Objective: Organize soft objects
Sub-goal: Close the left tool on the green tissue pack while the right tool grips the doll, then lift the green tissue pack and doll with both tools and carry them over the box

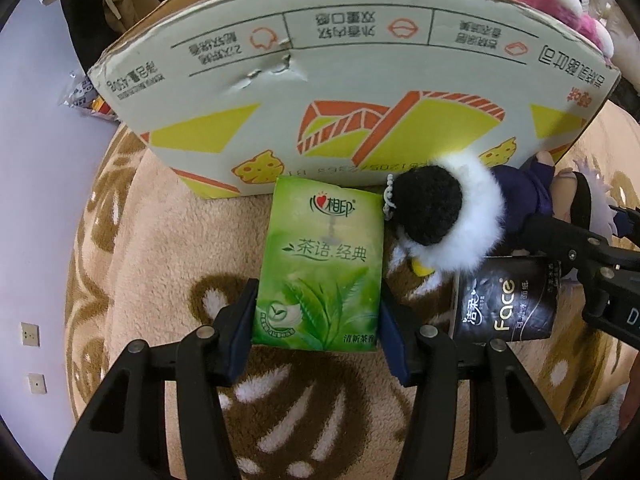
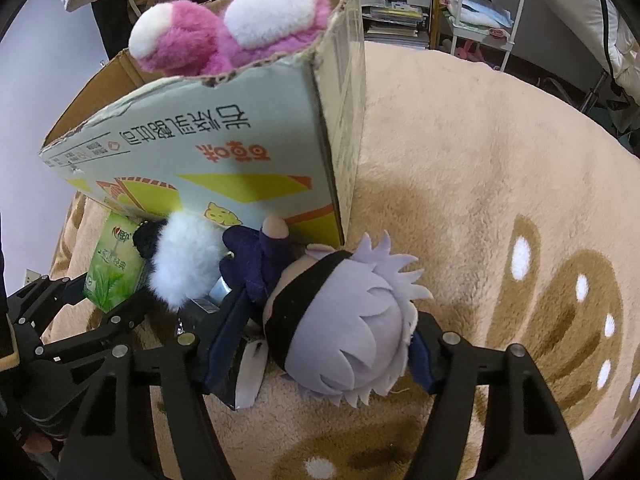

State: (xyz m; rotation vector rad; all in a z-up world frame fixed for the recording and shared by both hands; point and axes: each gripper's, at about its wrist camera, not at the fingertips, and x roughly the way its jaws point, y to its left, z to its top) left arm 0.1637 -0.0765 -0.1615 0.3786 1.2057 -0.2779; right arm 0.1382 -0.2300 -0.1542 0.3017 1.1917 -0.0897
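The left gripper [image 1: 318,316] has its two blue pads pressed against the long side edges of a green tissue pack [image 1: 320,264], clamped on its lower portion at the centre of the left wrist view; the pack's long axis runs straight up the frame, away from the fingers, with its far short edge nearly at the foot of the cardboard box [image 1: 340,92] that fills the upper half. Just right of the pack lies a fluffy black-and-white plush [image 1: 448,216], and below that, toward the right edge, a black tissue pack [image 1: 508,300] printed "Face" lies on the tan patterned rug [image 1: 160,248]. In the right wrist view, the right gripper [image 2: 320,356] sits around the round head of a lavender-haired doll [image 2: 352,332] with a black band over its eyes; the fingers flank the head closely, though the hair hides the contact, so whether they squeeze it cannot be told. The doll's long axis slants from the lower centre up toward the left, head nearest the camera, its dark-clothed body and one raised limb pointing at the box's near corner. A pink-and-white plush toy [image 2: 232,28] pokes above the box's open top in the upper left. The left gripper with its green pack shows at the left edge.
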